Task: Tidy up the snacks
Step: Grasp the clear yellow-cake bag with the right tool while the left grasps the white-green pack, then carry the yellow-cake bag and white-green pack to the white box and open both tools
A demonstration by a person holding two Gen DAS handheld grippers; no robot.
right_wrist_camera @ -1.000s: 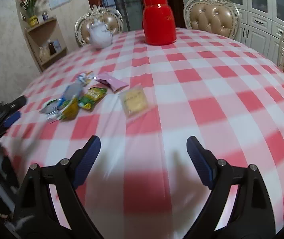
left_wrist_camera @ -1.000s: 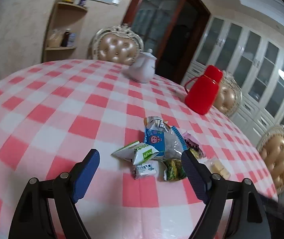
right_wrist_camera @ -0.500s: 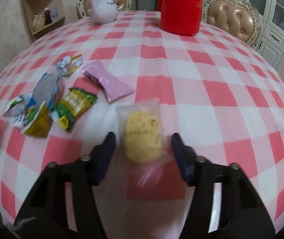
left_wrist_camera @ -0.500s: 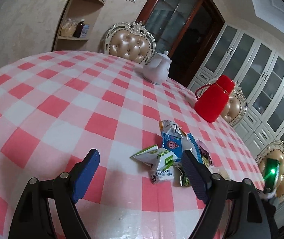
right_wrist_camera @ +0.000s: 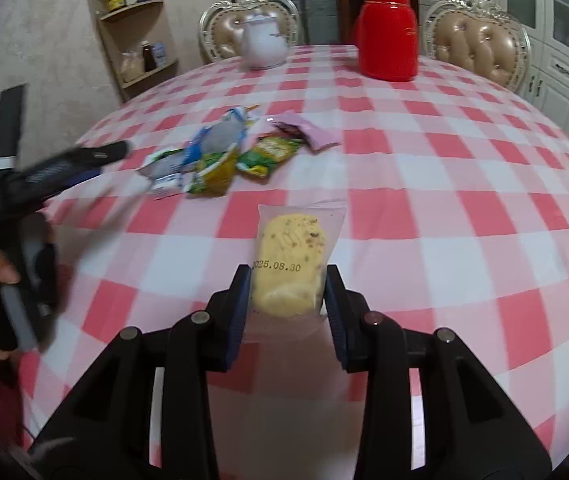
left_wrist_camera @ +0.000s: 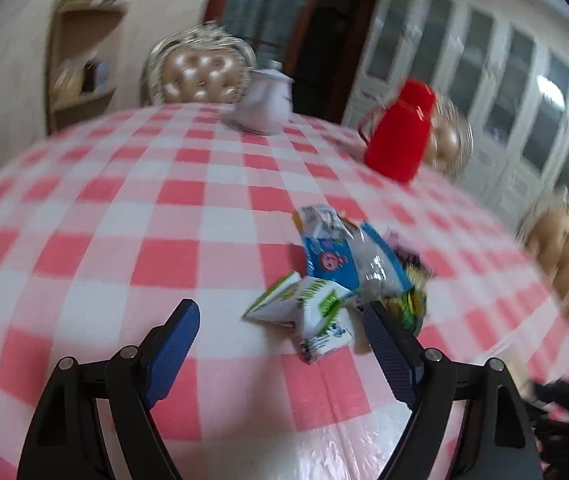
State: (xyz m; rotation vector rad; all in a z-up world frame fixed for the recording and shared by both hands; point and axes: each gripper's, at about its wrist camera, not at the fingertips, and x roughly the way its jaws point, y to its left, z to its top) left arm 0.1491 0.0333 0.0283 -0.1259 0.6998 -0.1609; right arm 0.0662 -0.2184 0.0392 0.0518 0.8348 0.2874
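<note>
your right gripper has just been closing on the clear cake packet, lying apart from the snack pile. thin film may slip. left gripper gapes empty.

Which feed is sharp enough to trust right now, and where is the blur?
Left wrist view: motion-smeared throughout; snack pile and red flask soft. Right wrist view: crisp in the middle, date print on the clear-wrapped cake readable; only the left hand-held gripper at the frame's left edge is streaked. Both bend the table by fisheye.
</note>
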